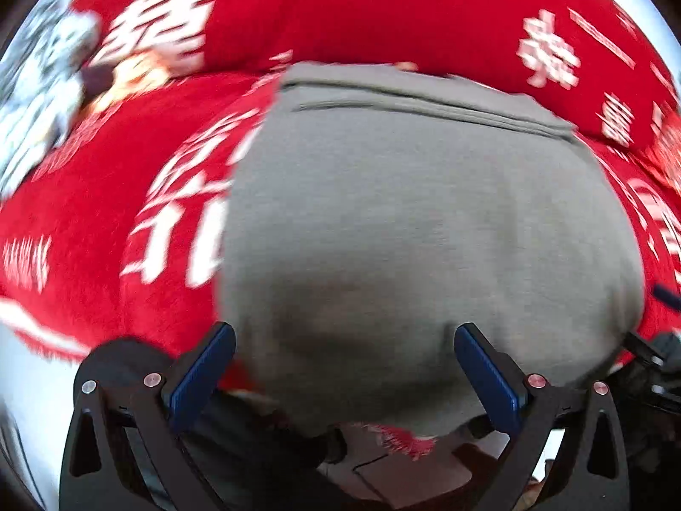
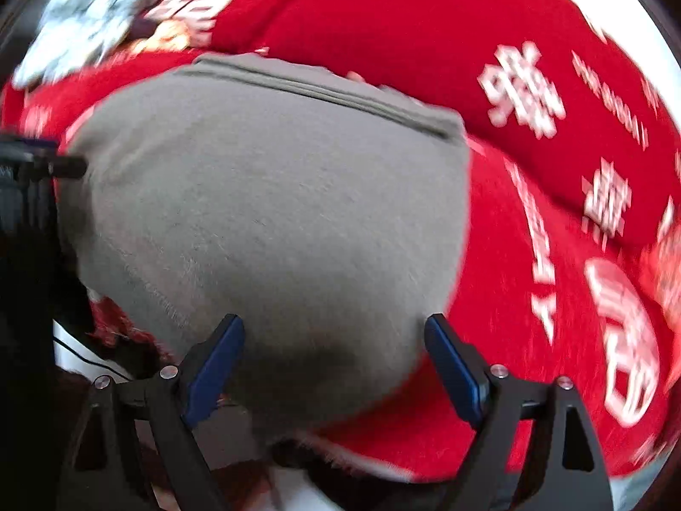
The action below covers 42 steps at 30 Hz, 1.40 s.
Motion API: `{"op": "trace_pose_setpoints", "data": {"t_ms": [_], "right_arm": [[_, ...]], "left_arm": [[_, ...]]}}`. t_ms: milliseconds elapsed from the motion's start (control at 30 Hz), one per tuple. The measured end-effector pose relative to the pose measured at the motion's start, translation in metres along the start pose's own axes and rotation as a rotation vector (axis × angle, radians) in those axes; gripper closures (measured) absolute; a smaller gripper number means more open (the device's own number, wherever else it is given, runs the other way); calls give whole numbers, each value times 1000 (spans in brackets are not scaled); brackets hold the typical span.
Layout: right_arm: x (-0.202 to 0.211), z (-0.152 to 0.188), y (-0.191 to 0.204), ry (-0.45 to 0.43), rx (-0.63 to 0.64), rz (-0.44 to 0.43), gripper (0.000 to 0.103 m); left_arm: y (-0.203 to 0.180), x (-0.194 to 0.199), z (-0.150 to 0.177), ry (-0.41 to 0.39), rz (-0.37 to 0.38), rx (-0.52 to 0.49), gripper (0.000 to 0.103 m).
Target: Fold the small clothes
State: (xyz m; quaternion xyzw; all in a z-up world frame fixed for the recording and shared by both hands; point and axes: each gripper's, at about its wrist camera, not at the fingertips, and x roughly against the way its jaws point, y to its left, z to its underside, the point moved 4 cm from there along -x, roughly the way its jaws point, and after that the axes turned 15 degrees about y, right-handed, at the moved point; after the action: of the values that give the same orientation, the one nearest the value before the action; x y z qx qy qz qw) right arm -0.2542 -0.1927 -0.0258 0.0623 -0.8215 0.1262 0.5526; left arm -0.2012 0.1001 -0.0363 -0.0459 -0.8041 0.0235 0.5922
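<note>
Two grippers, both w/ fingers spread wide, nothing pinched. Left gripper point(image 1: 344, 343): blue pads point(image 1: 204, 372) sit either side of the near edge of the grey garment point(image 1: 404, 213), cloth bulging between them but not clamped. Left of the garment, open red blanket point(image 1: 85, 213) w/ white lettering; far left a blurry white-and-grey patterned thing point(image 1: 38, 98), can't make out what. Garment lies flat on the blanket, seamed hem point(image 1: 404, 98) at the far edge, blanket showing on all sides. At the right edge of the left view, a dark bit of the other tool point(image 1: 655, 357), cut off.

Right gripper point(image 2: 334, 340): fingers point(image 2: 453, 366) likewise wide apart over the garment's near right corner point(image 2: 383, 362). Right of that, broad stretch of blanket point(image 2: 553, 255), free. Both views motion-blurred; near blanket fringe point(image 2: 340, 447) and what's below it too dark and smeared to tell.
</note>
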Motion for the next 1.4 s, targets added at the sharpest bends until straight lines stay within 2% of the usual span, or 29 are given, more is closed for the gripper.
{"op": "trace_pose_setpoints", "data": {"t_ms": [100, 167, 333, 367, 400, 433, 467, 500, 533, 600, 633, 733, 833, 933, 1067, 1167, 1267, 1333, 1367, 1400], "right_arm": [[-12, 6, -13, 99, -104, -152, 15], [-26, 11, -17, 151, -143, -205, 15], [-30, 11, -13, 139, -161, -212, 15], [-27, 14, -9, 133, -153, -215, 23], [-25, 14, -7, 128, -139, -216, 37], [-25, 15, -5, 130, -132, -216, 45], [-26, 16, -4, 135, -133, -219, 65], [-28, 17, -5, 144, -146, -232, 83], [-30, 17, -6, 149, -159, -256, 86], [-29, 18, -10, 143, -175, -297, 91], [-25, 18, -12, 130, -178, -323, 92], [-4, 12, -18, 63, -177, -400, 92], [21, -2, -31, -20, -190, -453, 92], [34, -25, -47, -86, -224, -492, 92], [28, -70, -61, -140, -262, -469, 92], [5, -99, -67, -122, -297, -468, 92], [-23, -105, -69, -47, -337, -440, 91], [-32, -100, -71, -27, -362, -464, 88], [-31, -98, -71, -39, -371, -478, 86], [-29, -95, -72, -46, -376, -499, 81]], "left_arm": [[23, -21, 7, 100, 91, 99, 0], [29, -35, 9, 165, 164, 144, 0], [27, -45, 7, 189, 276, 161, 2], [24, -46, 6, 193, 281, 154, 12], [22, -45, 7, 193, 266, 146, 13], [20, -44, 6, 187, 262, 140, 18], [19, -42, 7, 179, 259, 133, 27], [18, -39, 7, 173, 261, 126, 39], [16, -36, 8, 167, 262, 117, 47], [14, -31, 8, 158, 267, 90, 86], [12, -29, 8, 157, 266, 77, 89], [10, -14, 6, 121, 256, 60, 89], [9, 10, -6, 52, 266, 35, 89], [8, 30, -34, -13, 291, 11, 89], [3, 33, -87, -56, 306, 6, 89], [4, 7, -116, 2, 325, 37, 89], [13, -18, -122, 79, 392, 94, 88], [21, -15, -116, 77, 454, 113, 77], [24, -12, -113, 78, 475, 114, 60], [28, -8, -108, 71, 490, 115, 30]]}}
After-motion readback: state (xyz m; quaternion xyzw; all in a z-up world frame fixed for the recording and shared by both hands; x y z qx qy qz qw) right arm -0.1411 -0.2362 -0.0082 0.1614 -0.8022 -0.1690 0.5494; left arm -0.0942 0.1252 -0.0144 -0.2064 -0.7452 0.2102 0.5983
